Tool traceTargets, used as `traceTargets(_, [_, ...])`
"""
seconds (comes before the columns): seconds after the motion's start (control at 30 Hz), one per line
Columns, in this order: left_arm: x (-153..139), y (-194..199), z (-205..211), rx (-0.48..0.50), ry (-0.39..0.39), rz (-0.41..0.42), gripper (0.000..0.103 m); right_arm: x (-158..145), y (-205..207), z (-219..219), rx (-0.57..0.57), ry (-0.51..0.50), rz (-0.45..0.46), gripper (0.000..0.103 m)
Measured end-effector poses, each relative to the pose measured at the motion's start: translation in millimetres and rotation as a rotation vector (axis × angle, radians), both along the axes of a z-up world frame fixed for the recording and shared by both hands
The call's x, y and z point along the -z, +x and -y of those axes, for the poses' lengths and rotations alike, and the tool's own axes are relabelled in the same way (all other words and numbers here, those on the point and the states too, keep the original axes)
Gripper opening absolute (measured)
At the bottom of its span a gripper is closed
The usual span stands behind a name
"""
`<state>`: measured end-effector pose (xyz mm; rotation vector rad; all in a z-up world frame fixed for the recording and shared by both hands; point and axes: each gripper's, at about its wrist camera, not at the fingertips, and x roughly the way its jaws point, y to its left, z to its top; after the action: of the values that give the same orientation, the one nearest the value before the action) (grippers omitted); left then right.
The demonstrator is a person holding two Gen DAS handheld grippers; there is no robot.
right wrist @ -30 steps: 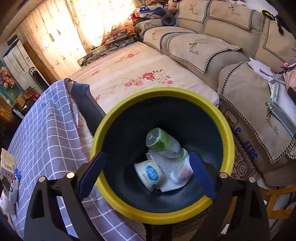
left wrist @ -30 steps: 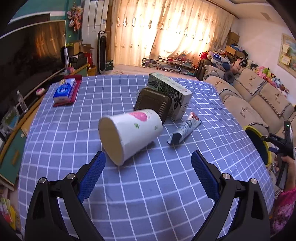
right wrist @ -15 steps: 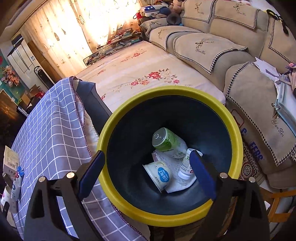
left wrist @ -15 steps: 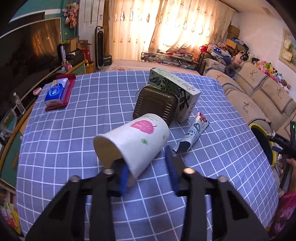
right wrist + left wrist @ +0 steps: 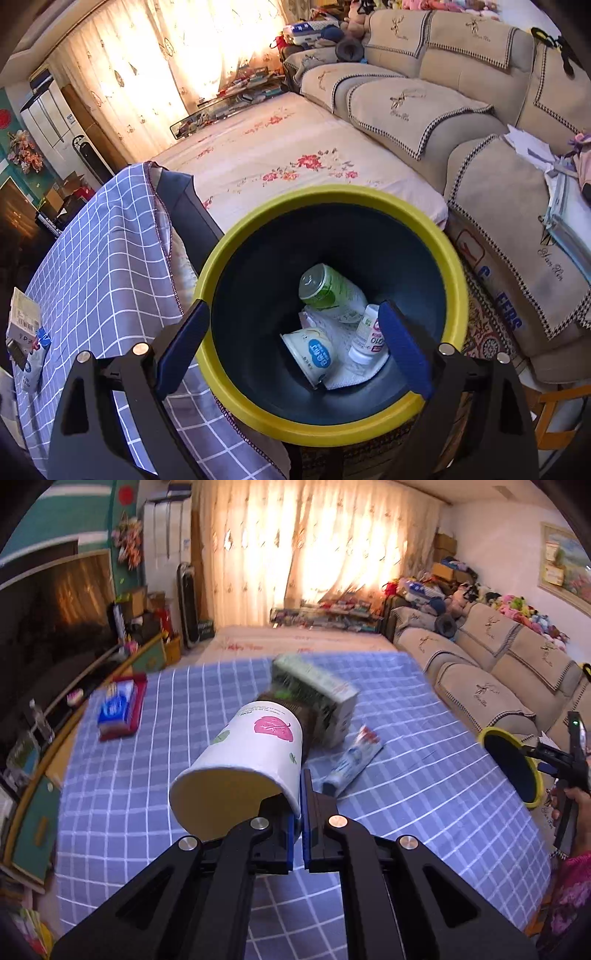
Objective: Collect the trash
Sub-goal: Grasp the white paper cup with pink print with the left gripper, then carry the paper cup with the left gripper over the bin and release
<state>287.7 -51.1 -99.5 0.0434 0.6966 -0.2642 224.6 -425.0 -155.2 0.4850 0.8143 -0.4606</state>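
Note:
My left gripper (image 5: 298, 812) is shut on the rim of a white paper cup (image 5: 255, 764) with a pink leaf print and holds it lifted above the blue checked tablecloth (image 5: 406, 794). A squeezed tube (image 5: 352, 760), a green patterned box (image 5: 317, 694) and a dark brown container behind the cup stay on the table. My right gripper (image 5: 291, 339) is open and empty, above a dark bin with a yellow rim (image 5: 221, 251). The bin holds a green can (image 5: 328, 288), a yogurt cup (image 5: 310, 350), a small bottle (image 5: 369, 332) and white paper.
A blue tissue pack on a red tray (image 5: 120, 709) lies at the table's far left. A beige sofa (image 5: 480, 664) runs along the right. The bin (image 5: 513, 771) hangs beyond the table's right edge, next to the hand with the right gripper. A flowered mat (image 5: 280, 155) lies behind it.
My left gripper closed on the cup's rim and lifted it off the table. A small bottle has landed in the bin. My right gripper stayed open over the bin.

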Motion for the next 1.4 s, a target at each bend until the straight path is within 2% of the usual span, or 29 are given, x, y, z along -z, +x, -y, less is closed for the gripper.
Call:
traceTargets(0.17, [-31, -10, 23, 0.063, -0.016, 0.052, 0.004, -7, -8, 1, -0.016, -0.030, -0.005, 0.089])
traceTargets(0.33, [-36, 0, 63, 0.154, -0.058, 0.012, 0.004, -11, -22, 8, -0.039, -0.045, 0.000, 0.089])
traceTargets(0.47, [-37, 7, 116, 0.280, -0.072, -0.009, 0.004, -14, -38, 21, -0.019, -0.047, 0.005, 0.089])
traceTargets(0.63, [-34, 12, 204, 0.485, -0.083, -0.051, 0.004, -16, -61, 41, 0.026, -0.044, 0.017, 0.090])
traceTargets(0.77, [-17, 17, 288, 0.642, -0.068, -0.130, 0.004, -16, -79, 56, 0.059, -0.041, 0.020, 0.090])
traceTargets(0.9, [6, 20, 357, 0.721, -0.012, -0.200, 0.004, -16, -97, 68, 0.087, -0.039, 0.020, 0.090])
traceTargets(1.1, [46, 37, 434, 0.736, 0.083, -0.281, 0.004, -15, -124, 88, 0.150, -0.038, 0.017, 0.091])
traceTargets(1.2, [67, 49, 462, 0.736, 0.096, -0.344, 0.004, -14, -131, 95, 0.172, -0.033, 0.015, 0.091])
traceTargets(1.27, [78, 50, 473, 0.734, 0.113, -0.353, 0.008, -13, -135, 98, 0.182, -0.028, 0.015, 0.091])
traceTargets(1.3, [84, 52, 481, 0.740, 0.125, -0.350, 0.016, -13, -136, 98, 0.182, -0.026, 0.014, 0.091])
traceTargets(1.33, [86, 52, 486, 0.741, 0.133, -0.343, 0.029, -12, -136, 98, 0.181, -0.025, 0.014, 0.091])
traceTargets(1.4, [87, 51, 489, 0.727, 0.135, -0.320, 0.040, -13, -136, 98, 0.174, -0.025, 0.015, 0.091])
